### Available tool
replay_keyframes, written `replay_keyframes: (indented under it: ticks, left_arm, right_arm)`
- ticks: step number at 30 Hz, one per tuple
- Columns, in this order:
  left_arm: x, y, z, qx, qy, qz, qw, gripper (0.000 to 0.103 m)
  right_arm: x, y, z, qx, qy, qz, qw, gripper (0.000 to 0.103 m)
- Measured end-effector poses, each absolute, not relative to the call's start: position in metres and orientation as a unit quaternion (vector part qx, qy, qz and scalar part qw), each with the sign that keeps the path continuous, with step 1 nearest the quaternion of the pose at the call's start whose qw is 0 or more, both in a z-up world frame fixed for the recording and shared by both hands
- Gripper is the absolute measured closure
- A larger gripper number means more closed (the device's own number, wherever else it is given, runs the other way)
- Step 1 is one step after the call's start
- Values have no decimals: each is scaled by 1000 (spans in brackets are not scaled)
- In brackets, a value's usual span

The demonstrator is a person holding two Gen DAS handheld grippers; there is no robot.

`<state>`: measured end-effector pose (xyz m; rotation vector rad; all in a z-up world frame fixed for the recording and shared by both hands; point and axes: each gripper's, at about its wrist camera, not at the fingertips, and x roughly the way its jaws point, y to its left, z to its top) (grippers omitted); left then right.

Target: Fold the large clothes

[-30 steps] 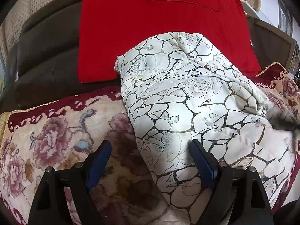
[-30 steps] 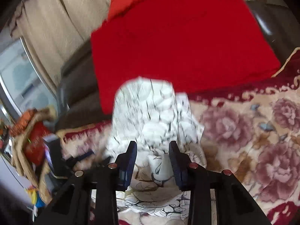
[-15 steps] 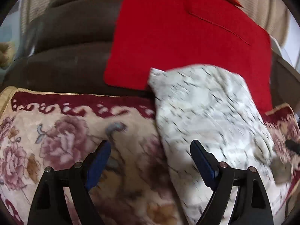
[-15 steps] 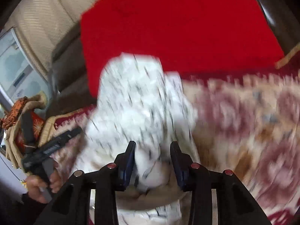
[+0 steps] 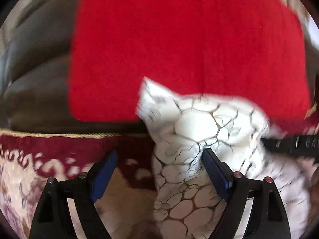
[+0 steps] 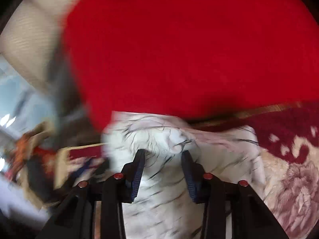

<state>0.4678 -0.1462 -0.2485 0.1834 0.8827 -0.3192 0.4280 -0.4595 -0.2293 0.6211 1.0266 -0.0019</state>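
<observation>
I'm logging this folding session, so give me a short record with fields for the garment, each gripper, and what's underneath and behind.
garment: white garment with dark crackle print, bunched up
left gripper: left gripper wide open; the cloth's edge lies between the fingers
right gripper: right gripper fingers close around a fold of the garment; contact blurred
surface: floral plush cover
behind: red cloth on a dark sofa back
image quality: motion blur

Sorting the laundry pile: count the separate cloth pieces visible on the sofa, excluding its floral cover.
2. The white crackle-print garment lies on the seat at the gripper tips; the red cloth hangs over the backrest behind. More may be hidden.
</observation>
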Motion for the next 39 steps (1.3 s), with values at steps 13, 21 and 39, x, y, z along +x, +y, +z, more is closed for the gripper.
replay_keyframes:
  ticks: [13,21,39]
  left_arm:
    - [416,-99,-187,57,420,-162,891,11]
    - [326,-83,-186,23,438,-207,875,11]
    - [260,-95,-203,100,386,-198,895,11]
  right_arm:
    - [354,-493,-196,372,394,53,839,74]
    - [253,-463,-182,299,376,72,874,42]
    - [207,-399,-160,184,320,59,928,62]
